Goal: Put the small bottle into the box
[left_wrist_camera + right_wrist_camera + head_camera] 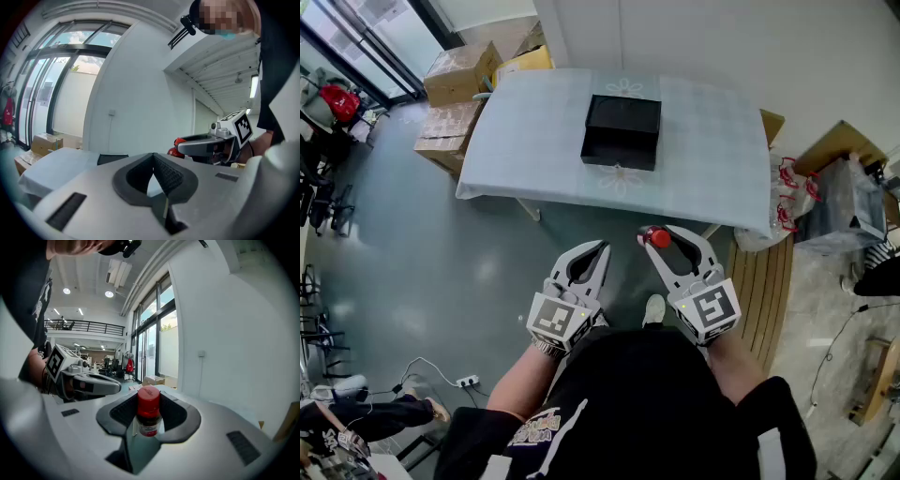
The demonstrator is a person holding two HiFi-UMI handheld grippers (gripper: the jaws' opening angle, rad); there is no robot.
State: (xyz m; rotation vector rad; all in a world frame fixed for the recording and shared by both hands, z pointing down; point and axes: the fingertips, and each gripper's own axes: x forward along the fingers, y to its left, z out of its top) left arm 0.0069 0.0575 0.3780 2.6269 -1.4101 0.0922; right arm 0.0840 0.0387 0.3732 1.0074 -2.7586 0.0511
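Observation:
A small bottle [657, 237] with a red cap stands upright between the jaws of my right gripper [656, 234], which is shut on it. In the right gripper view the bottle [148, 411] fills the gap at the jaw tips. My left gripper [602, 246] is beside it, shut, its tips touching with nothing held. Both grippers hang over the floor, short of the table [534, 141]. An open black box [622, 131] sits on the table's middle, ahead of them. The left gripper view shows the box [111, 159] and the bottle [176, 149] in the right gripper [206, 143].
Cardboard boxes [459, 73] are stacked at the table's left end. Bags [787, 202] and a wrapped bundle [848, 202] lie at its right end, beside wooden slats [764, 281]. A power strip [467, 382] and cables lie on the floor at the left.

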